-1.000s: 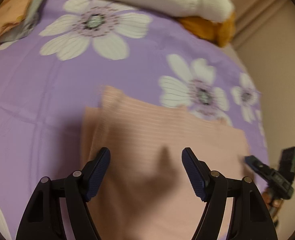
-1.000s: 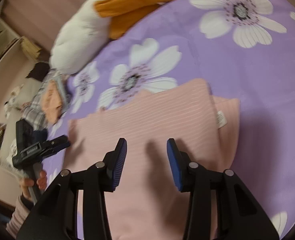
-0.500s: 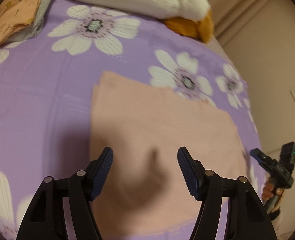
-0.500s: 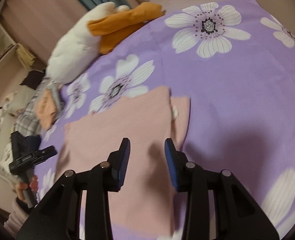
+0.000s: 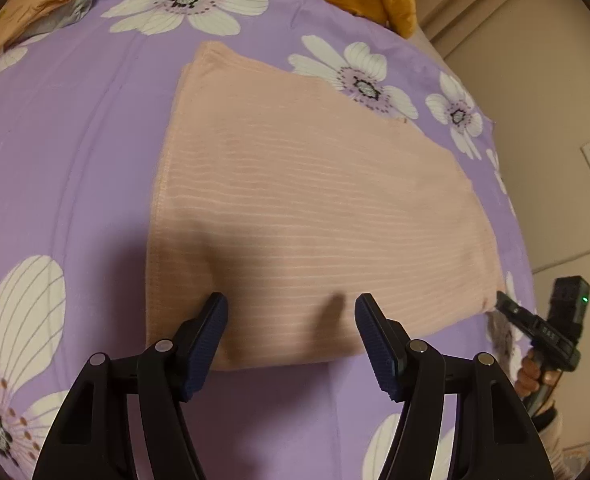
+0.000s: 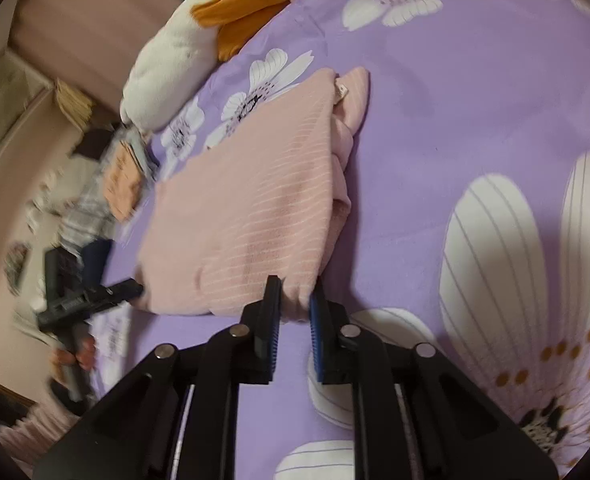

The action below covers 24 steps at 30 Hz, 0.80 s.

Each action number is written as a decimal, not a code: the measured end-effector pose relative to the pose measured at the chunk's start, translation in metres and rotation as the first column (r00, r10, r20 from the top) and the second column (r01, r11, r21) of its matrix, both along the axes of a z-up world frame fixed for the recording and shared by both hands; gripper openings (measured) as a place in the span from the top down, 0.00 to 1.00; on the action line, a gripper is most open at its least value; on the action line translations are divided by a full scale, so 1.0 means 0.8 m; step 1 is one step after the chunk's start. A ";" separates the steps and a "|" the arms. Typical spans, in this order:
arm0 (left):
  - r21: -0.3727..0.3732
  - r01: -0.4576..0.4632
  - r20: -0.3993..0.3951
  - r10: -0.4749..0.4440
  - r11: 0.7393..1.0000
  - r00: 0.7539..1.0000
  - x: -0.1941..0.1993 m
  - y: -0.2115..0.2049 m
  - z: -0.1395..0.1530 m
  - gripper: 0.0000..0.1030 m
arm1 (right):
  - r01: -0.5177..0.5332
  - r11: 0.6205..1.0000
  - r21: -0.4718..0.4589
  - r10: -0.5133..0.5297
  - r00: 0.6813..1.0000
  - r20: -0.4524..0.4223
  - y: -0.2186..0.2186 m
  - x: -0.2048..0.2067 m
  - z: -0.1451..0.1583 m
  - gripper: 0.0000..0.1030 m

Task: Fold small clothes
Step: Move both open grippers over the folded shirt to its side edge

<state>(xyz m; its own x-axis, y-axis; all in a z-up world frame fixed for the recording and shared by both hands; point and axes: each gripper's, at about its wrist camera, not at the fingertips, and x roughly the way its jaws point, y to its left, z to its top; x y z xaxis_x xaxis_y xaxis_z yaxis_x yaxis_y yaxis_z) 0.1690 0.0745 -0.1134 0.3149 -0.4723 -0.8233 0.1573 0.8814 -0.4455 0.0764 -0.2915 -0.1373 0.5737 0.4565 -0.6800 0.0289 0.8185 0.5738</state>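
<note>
Over the bed, left wrist view: the left gripper (image 5: pixel 291 322) stands well open above the near edge of the pink garment (image 5: pixel 315 208), nothing between its pads. The garment lies flat and part-folded on the purple sheet (image 5: pixel 67 152), its stitched hem along the left side. At far right the right gripper (image 5: pixel 535 324) meets the garment's near right corner.

Right wrist view: the right gripper (image 6: pixel 295 300) has just been closing, and its jaws now pinch the near corner of the garment (image 6: pixel 251 216). A loose bunched layer with a label shows along the right edge. The left gripper (image 6: pixel 91 296) sits at the opposite near corner; this part of the view is blurred.

Assessment: the step appears to be taking both near corners for the next fold. The left should close on its corner, catching all layers, before either lifts. Both should rise together and carry evenly toward the far edge, or the bunched side will skew the fold.
</note>
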 end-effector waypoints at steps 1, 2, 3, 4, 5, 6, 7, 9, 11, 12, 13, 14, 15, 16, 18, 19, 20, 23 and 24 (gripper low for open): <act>0.001 0.001 -0.002 -0.001 1.000 1.000 0.001 -0.001 -0.001 0.36 | -0.011 0.999 -0.051 0.012 1.000 0.007 0.005 -0.001 0.007 0.89; 0.004 0.000 -0.002 0.000 1.000 1.000 0.000 -0.001 -0.002 0.36 | -0.017 0.995 -0.102 0.019 1.000 0.011 0.009 -0.003 0.015 0.90; 0.003 -0.001 -0.004 0.001 1.000 1.000 0.000 -0.001 -0.003 0.36 | -0.023 0.989 -0.146 0.025 1.000 0.011 0.010 -0.004 0.022 0.90; 0.002 0.000 -0.006 0.000 1.000 1.000 0.000 -0.001 -0.003 0.36 | -0.025 0.985 -0.172 0.027 1.000 0.012 0.008 -0.004 0.028 0.90; 0.005 0.003 -0.004 -0.003 1.000 1.000 0.000 -0.001 -0.004 0.36 | -0.034 0.982 -0.185 0.036 0.999 0.008 0.005 -0.004 0.032 0.91; 0.006 0.003 -0.003 -0.003 1.000 1.000 0.000 -0.002 -0.005 0.36 | -0.043 0.976 -0.213 0.045 0.999 0.004 0.005 -0.003 0.035 0.91; 0.005 0.003 -0.002 -0.003 1.000 1.000 -0.001 -0.002 -0.005 0.36 | -0.056 0.972 -0.230 0.057 0.998 -0.005 0.005 0.000 0.033 0.90; 0.003 0.000 0.000 0.000 1.000 1.000 -0.001 -0.003 -0.005 0.36 | -0.077 0.961 -0.264 0.064 0.996 -0.059 0.011 0.008 0.018 0.90; 0.001 -0.007 0.002 0.007 1.000 1.000 -0.005 0.001 -0.002 0.36 | -0.083 0.963 -0.256 0.065 0.995 -0.076 0.010 0.010 0.006 0.88; 0.002 -0.008 0.008 0.008 1.000 1.000 -0.008 0.002 0.000 0.36 | -0.073 0.967 -0.246 0.058 0.996 -0.069 0.007 0.009 0.006 0.84; 0.010 -0.007 0.018 0.006 1.000 1.000 -0.010 0.003 0.003 0.36 | -0.062 0.968 -0.244 0.047 0.997 -0.066 0.005 0.006 0.008 0.80; 0.019 -0.004 0.029 0.004 1.000 1.000 -0.012 0.003 0.006 0.36 | -0.050 0.969 -0.243 0.036 0.997 -0.062 0.002 0.004 0.012 0.75; 0.030 -0.004 0.041 0.003 1.000 0.999 -0.014 0.004 0.009 0.36 | -0.038 0.970 -0.241 0.026 0.998 -0.052 0.000 0.001 0.017 0.71; 0.038 -0.007 0.051 0.005 0.999 0.999 -0.016 0.005 0.012 0.36 | -0.029 0.969 -0.244 0.019 0.999 -0.041 0.001 -0.002 0.022 0.71; 0.041 -0.015 0.069 0.012 0.999 0.998 -0.018 0.008 0.016 0.36 | -0.017 0.966 -0.259 0.013 1.000 -0.018 0.001 -0.005 0.036 0.71; 0.049 -0.022 0.078 0.018 0.999 0.997 -0.019 0.009 0.018 0.35 | -0.011 0.965 -0.261 0.012 1.000 0.000 0.001 -0.007 0.044 0.69; 0.056 -0.028 0.087 0.023 0.998 0.996 -0.019 0.011 0.020 0.34 | -0.009 0.967 -0.256 0.013 1.000 0.015 0.003 -0.007 0.051 0.68; 0.069 -0.045 0.100 0.037 0.997 0.994 -0.017 0.016 0.021 0.34 | -0.014 0.971 -0.239 0.025 0.999 0.046 0.011 -0.006 0.066 0.58; 0.074 -0.050 0.102 0.042 0.996 0.994 -0.015 0.017 0.021 0.34 | -0.022 0.972 -0.233 0.036 0.998 0.059 0.018 -0.002 0.071 0.58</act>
